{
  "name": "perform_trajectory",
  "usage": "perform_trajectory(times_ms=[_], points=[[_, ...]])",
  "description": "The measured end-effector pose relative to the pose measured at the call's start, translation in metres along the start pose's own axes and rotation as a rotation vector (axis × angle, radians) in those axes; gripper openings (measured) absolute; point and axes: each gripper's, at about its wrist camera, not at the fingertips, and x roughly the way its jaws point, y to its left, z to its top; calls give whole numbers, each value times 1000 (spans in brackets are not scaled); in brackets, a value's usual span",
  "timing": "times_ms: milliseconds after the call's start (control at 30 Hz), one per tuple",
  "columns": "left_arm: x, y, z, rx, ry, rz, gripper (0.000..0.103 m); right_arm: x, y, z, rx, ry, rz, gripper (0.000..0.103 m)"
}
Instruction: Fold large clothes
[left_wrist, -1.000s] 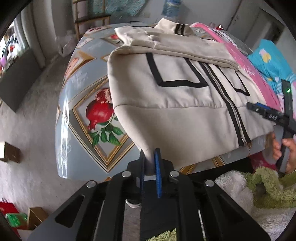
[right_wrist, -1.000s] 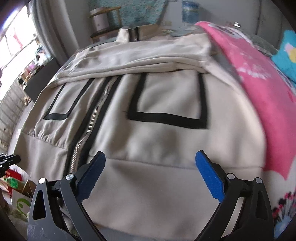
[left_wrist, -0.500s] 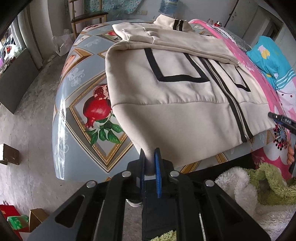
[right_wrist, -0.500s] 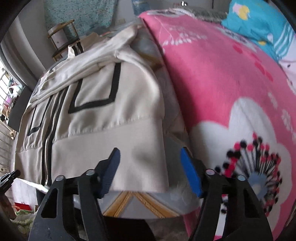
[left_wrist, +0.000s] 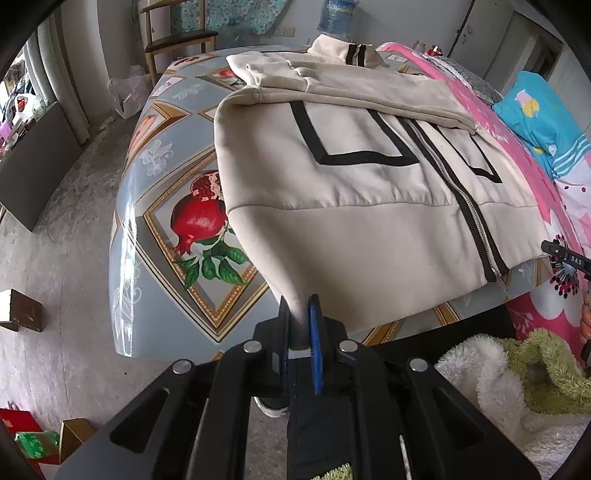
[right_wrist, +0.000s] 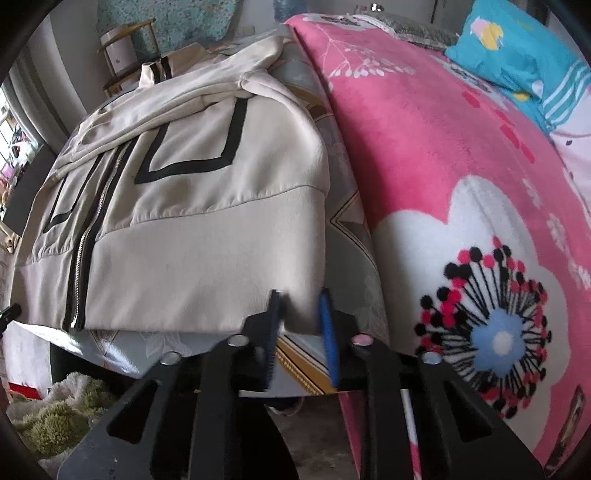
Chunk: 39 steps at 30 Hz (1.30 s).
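Left edge of the left wrist view: we note grey floor, a small brown box (left_wrist: 20, 310) well apart from the table, and a wooden chair (left_wrist: 177, 37) at the far end. The table (left_wrist: 155, 236) carries a grey-blue cloth printed with a pomegranate (left_wrist: 199, 218). On it lies the jacket (left_wrist: 351, 206), cream with black trim, zipper (left_wrist: 458, 192) shut and facing up, sleeves folded across the chest, collar at the far end, hem band at the near edge of the table.

Left gripper (left_wrist: 298, 325): jaws clenched on the hem's left corner; we see cloth drawn up into a peak between the blue pads.

Moving right along the hem in the right wrist view: the right gripper (right_wrist: 301, 314) sits at the hem's other corner. Its jaws have just been closing, and the corner of the band now lies between the pads, pinched.

Further right, a pink blanket (right_wrist: 443, 155) with a large white flower print lies just beside the jacket, covering that side of the table. A turquoise cushion (right_wrist: 517, 44) rests at its far right. Below the table edge, a shaggy white-and-green rug (left_wrist: 517, 376) is visible.
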Motion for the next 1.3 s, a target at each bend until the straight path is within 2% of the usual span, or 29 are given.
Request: perform_trajectory(times_ms=[167,367,500,733,867,1067,1300], points=[[-12,-4,3,7,-50,-3,6,-14,1,3,9,-49,16,5],[-37,-5,20,-25,-130,-58,5,-34,8,18,-8,-107,35,5],[-47,-4,35,-43,-175,-91,5,-47,15,36,-26,-155,53,5],[-47,5,74,-53,-225,-106,5,-54,28,78,-66,-241,70,5],[-43,17,96,-78,-247,-116,5,-49,37,107,-99,-279,70,5],[-24,44,136,-141,-230,-156,5,-25,50,158,-136,-303,76,5],[12,64,174,-183,-178,-154,5,36,56,201,-125,-239,62,5]])
